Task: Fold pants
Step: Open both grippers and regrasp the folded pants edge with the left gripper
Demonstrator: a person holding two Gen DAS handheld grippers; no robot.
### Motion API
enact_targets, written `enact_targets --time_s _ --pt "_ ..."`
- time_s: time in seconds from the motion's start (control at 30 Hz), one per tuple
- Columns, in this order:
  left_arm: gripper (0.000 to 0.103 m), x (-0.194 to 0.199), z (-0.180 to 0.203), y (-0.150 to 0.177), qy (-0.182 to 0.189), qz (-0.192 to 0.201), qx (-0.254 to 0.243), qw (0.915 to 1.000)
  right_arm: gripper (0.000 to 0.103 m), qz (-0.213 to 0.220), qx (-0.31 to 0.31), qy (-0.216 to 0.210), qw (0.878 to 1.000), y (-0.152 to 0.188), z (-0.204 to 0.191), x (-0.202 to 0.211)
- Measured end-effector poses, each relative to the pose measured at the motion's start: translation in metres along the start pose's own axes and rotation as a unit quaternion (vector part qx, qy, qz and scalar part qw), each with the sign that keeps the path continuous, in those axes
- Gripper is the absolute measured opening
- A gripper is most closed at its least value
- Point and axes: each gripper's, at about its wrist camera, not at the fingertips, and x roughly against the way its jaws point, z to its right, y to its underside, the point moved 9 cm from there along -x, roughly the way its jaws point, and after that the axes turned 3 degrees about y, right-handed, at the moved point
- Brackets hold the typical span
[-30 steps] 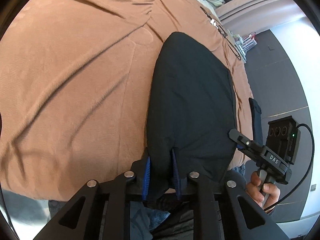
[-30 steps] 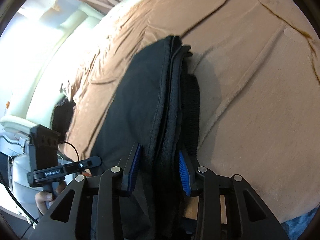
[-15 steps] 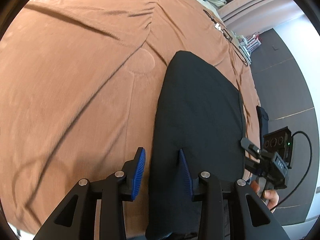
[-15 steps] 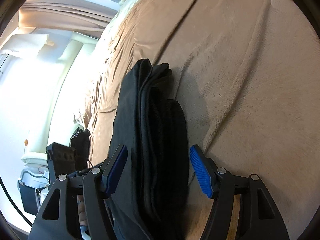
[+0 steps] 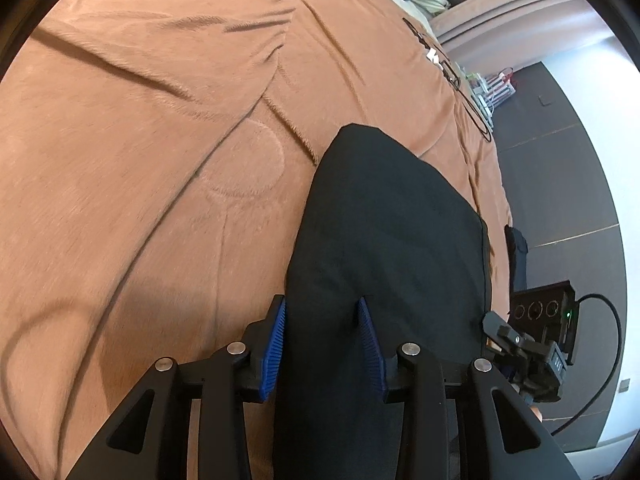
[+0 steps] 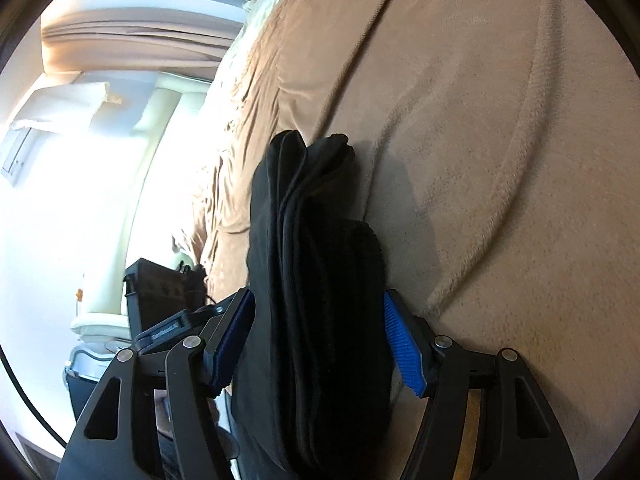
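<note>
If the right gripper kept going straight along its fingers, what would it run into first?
Probably the folded black pants: the stack already lies between the open right gripper fingers and stretches ahead. Beyond it is the brown blanket; depth is unclear.

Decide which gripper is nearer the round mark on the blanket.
Left. The left gripper straddles the pants at the edge beside the round mark; the right gripper sits at their opposite side, farther from it.
</note>
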Motion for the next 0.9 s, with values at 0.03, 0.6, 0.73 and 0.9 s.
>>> enact_targets --time_s 0.03,0.6,0.73,0.9 --pt "0.038 -0.002 0.0 -0.003 0.003 0.0 0.001 1.0 0.063 -0.001 0.0 0.0 1.0 0.0 0.002 0.0" --pt "0.018 -0.009 0.009 -0.019 0.015 0.008 -0.003 0.9999 0.026 -0.004 0.048 0.025 0.999 0.0 -0.009 -0.007" --pt "0.011 0.002 0.017 -0.019 0.017 0.025 -0.012 0.9995 0.023 0.008 0.07 0.02 0.997 0.003 -0.019 -0.003" --pt "0.01 0.019 0.028 -0.014 0.017 0.045 -0.025 0.9985 0.022 0.025 0.083 0.003 0.996 0.008 -0.029 0.001"
